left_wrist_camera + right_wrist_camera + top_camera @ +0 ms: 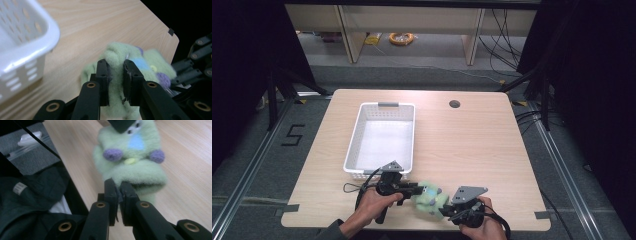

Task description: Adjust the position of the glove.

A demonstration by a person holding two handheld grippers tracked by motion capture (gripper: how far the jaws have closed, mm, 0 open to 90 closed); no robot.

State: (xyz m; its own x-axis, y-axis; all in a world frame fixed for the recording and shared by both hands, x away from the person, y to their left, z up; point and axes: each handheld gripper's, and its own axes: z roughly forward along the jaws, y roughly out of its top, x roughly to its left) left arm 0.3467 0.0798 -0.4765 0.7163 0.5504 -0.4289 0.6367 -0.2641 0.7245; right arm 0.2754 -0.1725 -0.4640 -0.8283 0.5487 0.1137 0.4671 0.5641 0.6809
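**Both grippers pinching green plush toy at near table edge**

Right gripper [118,192] is squeezing a thin fold of the green plush toy [130,162], jaws nearly pressed together. Left gripper [116,75] is clamping thicker fleece on the toy's other side. Toy is sitting between them, possibly just lifting off the table [472,140], hard to tell. Likely step: carrying it; next move is probably lifting together toward the white basket [362,117] beyond
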